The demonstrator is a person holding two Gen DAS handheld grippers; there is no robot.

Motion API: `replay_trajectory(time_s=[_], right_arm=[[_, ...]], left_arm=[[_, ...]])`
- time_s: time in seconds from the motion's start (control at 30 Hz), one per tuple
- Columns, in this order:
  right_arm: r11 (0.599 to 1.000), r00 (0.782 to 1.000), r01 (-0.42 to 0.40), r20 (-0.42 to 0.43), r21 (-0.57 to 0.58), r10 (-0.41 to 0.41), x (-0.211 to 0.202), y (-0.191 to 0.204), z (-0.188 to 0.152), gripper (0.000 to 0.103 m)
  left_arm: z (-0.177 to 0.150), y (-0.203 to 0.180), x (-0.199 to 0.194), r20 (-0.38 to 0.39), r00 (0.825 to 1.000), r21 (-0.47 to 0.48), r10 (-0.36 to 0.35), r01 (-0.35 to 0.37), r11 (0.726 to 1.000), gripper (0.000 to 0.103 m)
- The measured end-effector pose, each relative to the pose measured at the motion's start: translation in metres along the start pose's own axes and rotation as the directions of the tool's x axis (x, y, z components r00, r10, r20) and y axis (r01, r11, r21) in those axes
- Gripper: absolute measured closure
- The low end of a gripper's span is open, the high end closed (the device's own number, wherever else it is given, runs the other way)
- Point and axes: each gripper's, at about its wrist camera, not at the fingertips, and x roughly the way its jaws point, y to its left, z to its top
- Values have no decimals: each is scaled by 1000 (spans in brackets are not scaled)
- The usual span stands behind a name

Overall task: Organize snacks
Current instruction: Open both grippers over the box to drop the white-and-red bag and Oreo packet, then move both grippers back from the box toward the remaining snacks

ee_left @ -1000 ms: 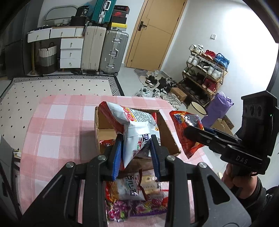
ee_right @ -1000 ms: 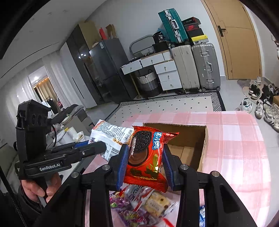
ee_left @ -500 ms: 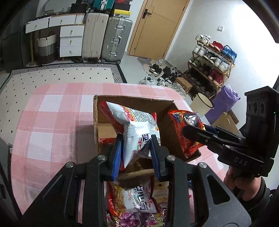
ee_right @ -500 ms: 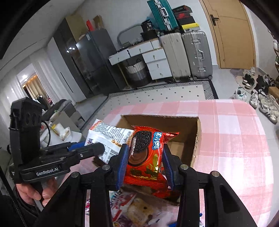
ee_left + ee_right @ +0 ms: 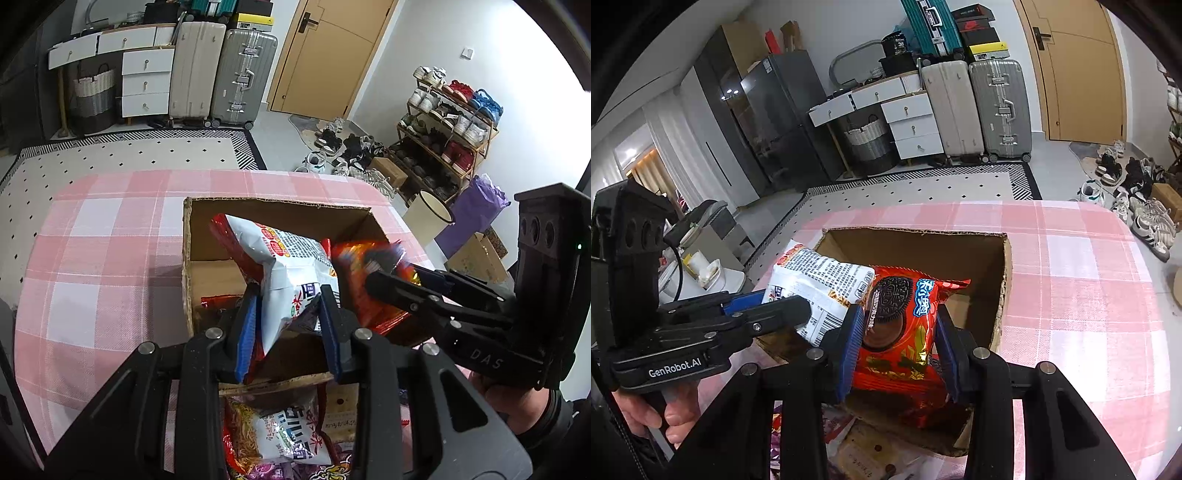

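Both packets have descended into the cardboard box (image 5: 280, 210): left gripper (image 5: 290, 325) clamps the white snack bag (image 5: 291, 266), right gripper (image 5: 897, 349) clamps the red biscuit packet (image 5: 901, 332). Release appears imminent.

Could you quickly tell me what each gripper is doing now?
Left gripper: shut on the white crinkly snack bag.
Right gripper: shut on the red foil cookie packet.
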Motion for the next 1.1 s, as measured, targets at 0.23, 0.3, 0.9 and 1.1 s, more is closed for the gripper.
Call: replay_trajectory(time_s=[0.23,0.3,0.9,1.1], right_arm=[[999,999,23,35,-26,-22,-19,4,-4,53],[1000,999,16,49,-26,-15,-27,2,-5,53],[999,980,37,198,-18,-33,-131,4,-53,41],[998,976,54,212,-16,-50,-154,9,-78,41]], left_arm=[[0,-2,-6,17,999,16,33,-33,999,38],[-2,1,-16,37,998,13,45,-45,999,32],[-43,-17,-98,111,987,20,115,-118,993,21],[-63,-26,-120,127,986,12,110,-112,994,19]])
